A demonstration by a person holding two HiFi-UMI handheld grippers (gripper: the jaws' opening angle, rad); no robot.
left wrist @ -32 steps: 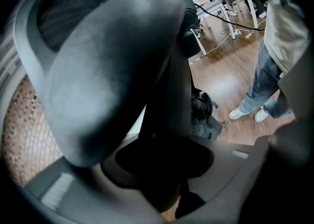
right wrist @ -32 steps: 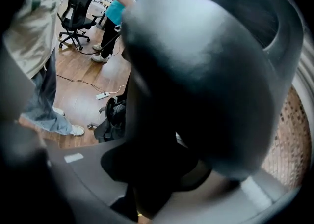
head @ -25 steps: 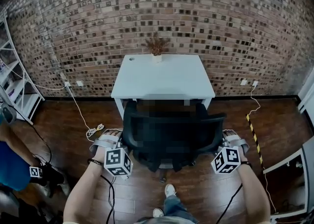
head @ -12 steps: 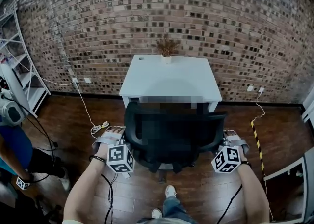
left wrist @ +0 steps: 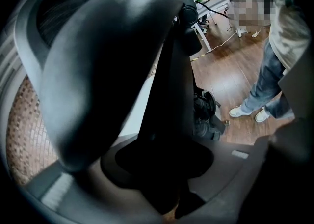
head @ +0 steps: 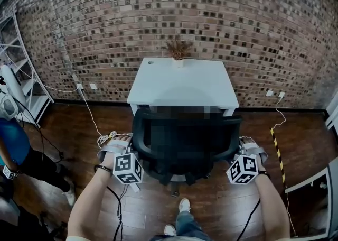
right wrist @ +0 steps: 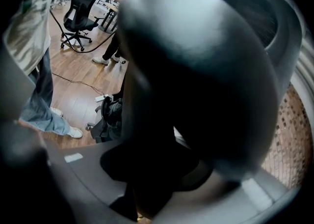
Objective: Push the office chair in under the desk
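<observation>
Your left gripper (head: 117,147) was clamped on the left side of the chair (head: 185,168), and your right gripper (head: 249,147) on its right side, both gripping black frame. The chair sat centred just in front of the desk (head: 182,84), back at the desk's near edge. Alignment was done. I couldn't tell how much seat was under the desk. My read: the final push in was left.

Black office chair (head: 185,145) at white desk (head: 182,84)
The chair stood upright on the wooden floor, facing the desk, backrest top at the desk's front edge.
</observation>
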